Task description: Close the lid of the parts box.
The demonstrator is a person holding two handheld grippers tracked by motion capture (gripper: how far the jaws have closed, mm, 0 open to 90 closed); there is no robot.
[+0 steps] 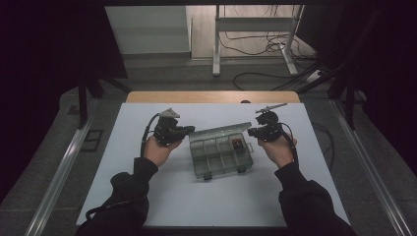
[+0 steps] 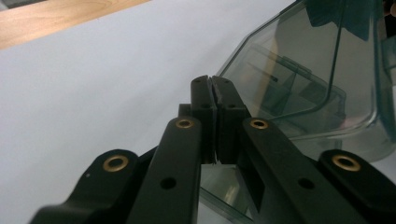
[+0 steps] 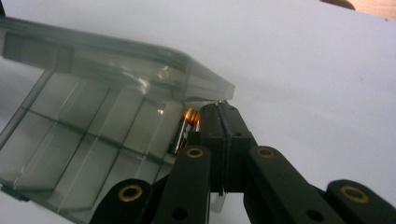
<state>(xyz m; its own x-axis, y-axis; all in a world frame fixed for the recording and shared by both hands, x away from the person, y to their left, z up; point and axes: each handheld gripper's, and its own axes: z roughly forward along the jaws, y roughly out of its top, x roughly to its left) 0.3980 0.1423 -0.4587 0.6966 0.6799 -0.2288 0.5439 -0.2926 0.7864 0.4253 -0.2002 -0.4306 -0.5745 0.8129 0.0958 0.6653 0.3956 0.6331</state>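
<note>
Looking first at the one clear plastic organizer box (image 1: 221, 156), we find it near the middle of the white tabletop (image 1: 147, 196), its lid (image 1: 216, 132) raised along the far edge. In the high view we count two rows of compartments, about four in each, though the dividers are faint and we cannot be sure of the number. The far right compartment holds small dark batteries (image 1: 237, 144); in the right gripper view we make out one battery (image 3: 183, 129) with an orange-gold end, standing just inside the box wall, and we cannot tell how many lie behind it.

We hold two grippers, one in each hand. The left tongs (image 1: 191, 129) sit at the box's far left corner, just beside the raised lid; in the left gripper view the left tongs (image 2: 214, 84) are pressed together with nothing between them, and the lid rises just to their right. The right tongs (image 1: 250, 132) sit at the box's far right corner; in the right gripper view the right tongs (image 3: 220, 110) are likewise pressed together and pinch nothing, their tips right at the lid's corner and just beside the battery.

Beyond the white sheet, one strip of wooden edge (image 1: 211, 97) shows at the far side.
</note>
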